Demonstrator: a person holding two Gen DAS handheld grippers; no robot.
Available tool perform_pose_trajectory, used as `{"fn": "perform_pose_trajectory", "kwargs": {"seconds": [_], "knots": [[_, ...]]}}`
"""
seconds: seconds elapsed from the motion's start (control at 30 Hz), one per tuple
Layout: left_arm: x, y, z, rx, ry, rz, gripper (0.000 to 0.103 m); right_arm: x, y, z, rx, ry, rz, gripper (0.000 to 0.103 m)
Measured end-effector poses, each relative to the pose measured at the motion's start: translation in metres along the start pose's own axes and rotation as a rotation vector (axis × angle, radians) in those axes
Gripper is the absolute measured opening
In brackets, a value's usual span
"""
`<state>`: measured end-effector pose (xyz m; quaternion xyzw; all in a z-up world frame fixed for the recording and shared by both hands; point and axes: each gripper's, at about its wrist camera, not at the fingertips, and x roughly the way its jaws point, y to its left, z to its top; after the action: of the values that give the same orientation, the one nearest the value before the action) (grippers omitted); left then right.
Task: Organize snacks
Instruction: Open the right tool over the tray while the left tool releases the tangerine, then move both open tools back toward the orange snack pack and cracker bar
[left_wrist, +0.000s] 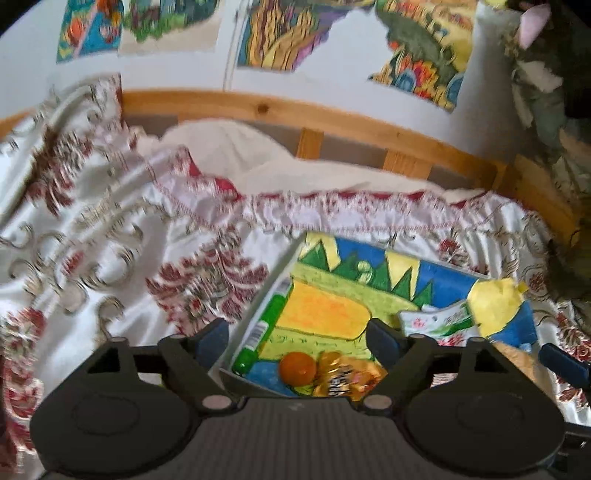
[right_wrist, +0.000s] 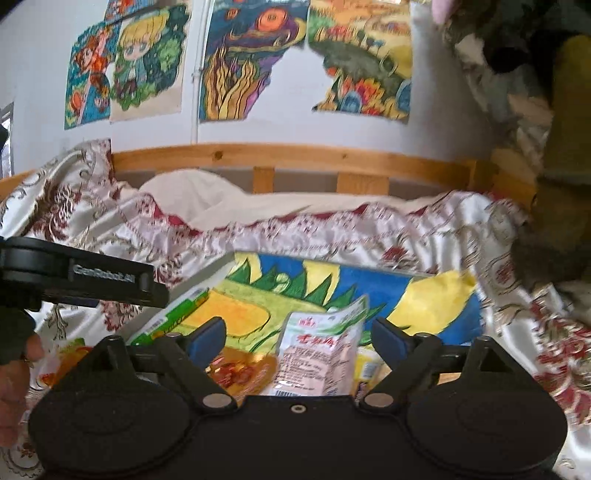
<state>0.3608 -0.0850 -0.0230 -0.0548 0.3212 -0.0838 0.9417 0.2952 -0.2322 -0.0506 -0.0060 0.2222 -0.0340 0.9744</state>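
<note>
A painted board with a colourful drawing lies on the bed and bears the snacks. In the left wrist view a green tube pack, an orange ball-shaped snack, a gold wrapped snack and a white-green packet lie on it. My left gripper is open and empty above the orange snack. My right gripper is open, with the white-green packet standing between its fingers, not pinched. The green pack and a gold snack lie to its left.
A floral satin bedspread covers the bed. A wooden bed rail and a wall with drawings stand behind. The left gripper's body and a hand show at the left of the right wrist view. Dark clothing hangs at right.
</note>
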Motion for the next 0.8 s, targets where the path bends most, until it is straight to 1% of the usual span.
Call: {"fn": "perform_pose_trajectory", "kwargs": {"seconds": [0.03, 0.1, 0.2, 0.33, 0.47, 0.6, 0.8], "knots": [[-0.010, 0.000, 0.001, 0.006, -0.022, 0.002, 0.090, -0.007, -0.002, 0.002, 0.005, -0.016, -0.004, 0.092], [-0.031, -0.001, 0.000, 0.021, -0.076, 0.013, 0.096, -0.021, -0.005, 0.006, 0.018, -0.053, -0.016, 0.097], [-0.063, -0.003, -0.002, 0.056, -0.166, 0.038, 0.101, -0.046, -0.011, 0.011, 0.043, -0.114, -0.025, 0.100], [-0.100, -0.005, -0.006, 0.091, -0.246, 0.058, 0.102, -0.083, -0.016, 0.016, 0.071, -0.186, -0.032, 0.102], [-0.134, -0.002, -0.018, 0.088, -0.284, 0.062, 0.102, -0.122, -0.016, 0.015, 0.086, -0.246, -0.037, 0.102], [-0.166, 0.005, -0.036, 0.072, -0.293, 0.089, 0.102, -0.159, -0.013, 0.009, 0.098, -0.290, -0.032, 0.102], [-0.208, 0.013, -0.066, 0.073, -0.305, 0.109, 0.102, -0.203, -0.007, -0.009, 0.082, -0.291, -0.036, 0.102]]}}
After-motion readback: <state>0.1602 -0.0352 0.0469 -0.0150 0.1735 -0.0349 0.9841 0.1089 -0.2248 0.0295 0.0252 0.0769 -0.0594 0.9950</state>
